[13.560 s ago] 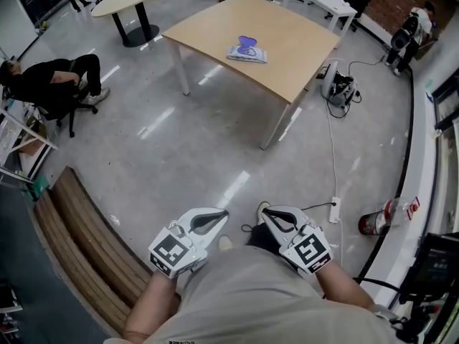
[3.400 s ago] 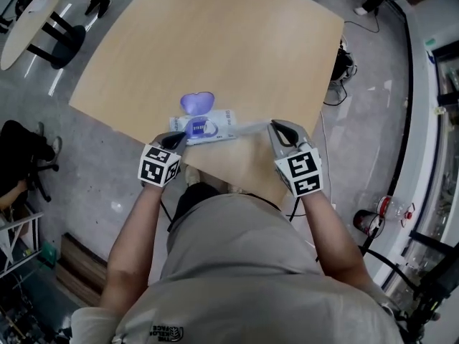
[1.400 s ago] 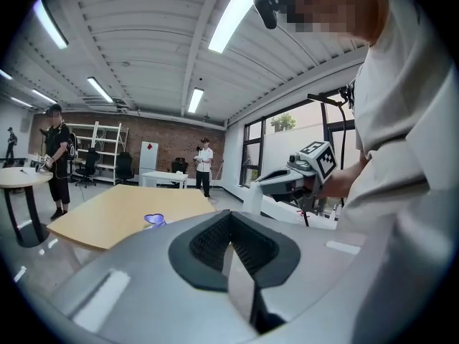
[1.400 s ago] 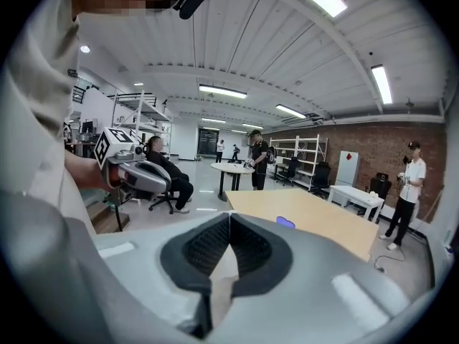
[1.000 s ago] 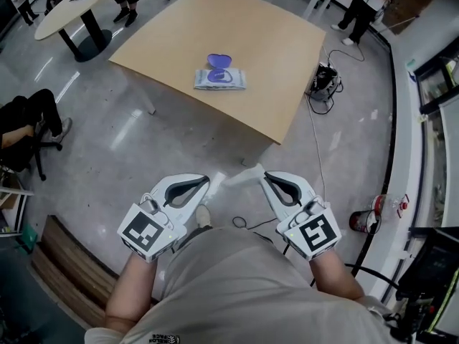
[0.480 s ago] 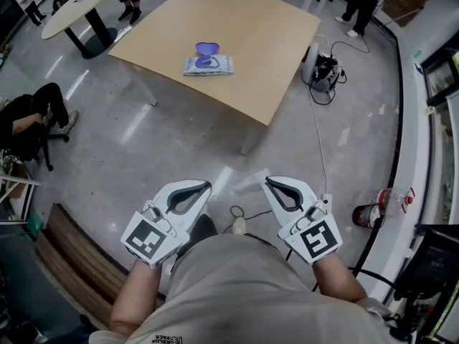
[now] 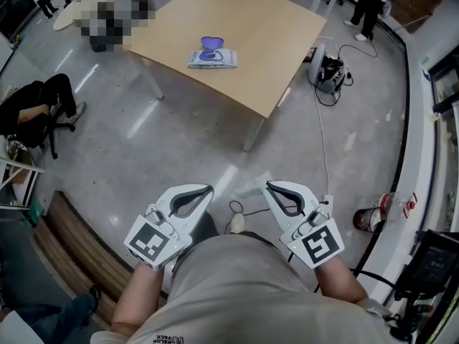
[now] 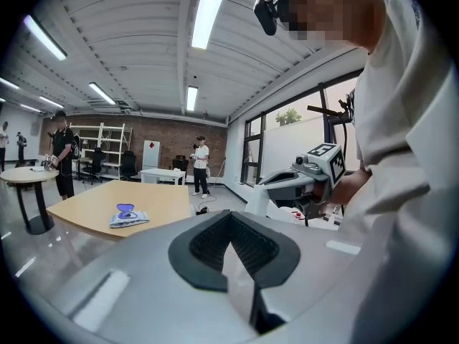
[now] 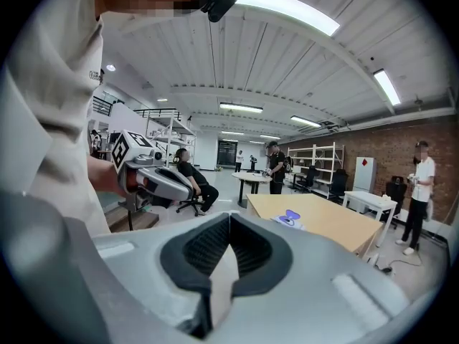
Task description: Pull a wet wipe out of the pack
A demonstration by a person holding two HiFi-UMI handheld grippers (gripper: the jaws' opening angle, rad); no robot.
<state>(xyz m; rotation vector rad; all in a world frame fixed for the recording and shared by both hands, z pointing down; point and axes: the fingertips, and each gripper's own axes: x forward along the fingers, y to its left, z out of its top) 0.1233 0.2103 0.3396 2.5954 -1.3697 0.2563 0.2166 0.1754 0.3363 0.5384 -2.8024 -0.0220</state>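
Note:
The wet wipe pack [image 7: 213, 57] lies on the wooden table [image 7: 265, 34] far ahead, its purple lid [image 7: 209, 44] flipped up. The pack also shows small in the left gripper view [image 8: 129, 218] and in the right gripper view [image 9: 290, 221]. Both grippers are held close to the person's waist, well away from the table. My right gripper [image 7: 268, 185] is shut on a white wet wipe [image 7: 249, 187], which hangs from its tip [image 8: 256, 201] and shows between its jaws [image 9: 221, 282]. My left gripper [image 7: 210, 189] is shut with nothing held.
A grey floor lies between me and the table. A power strip with cables [image 7: 331, 208] and a red-and-clear bottle [image 7: 380, 221] lie at the right. A wooden bench [image 7: 75, 253] runs along the left. A person sits in a chair [image 7: 36, 113]; others stand beyond the table.
The table and pack have drifted further off up the picture as the person backs away. Both grippers stay by the waist, the wipe still in the right one.

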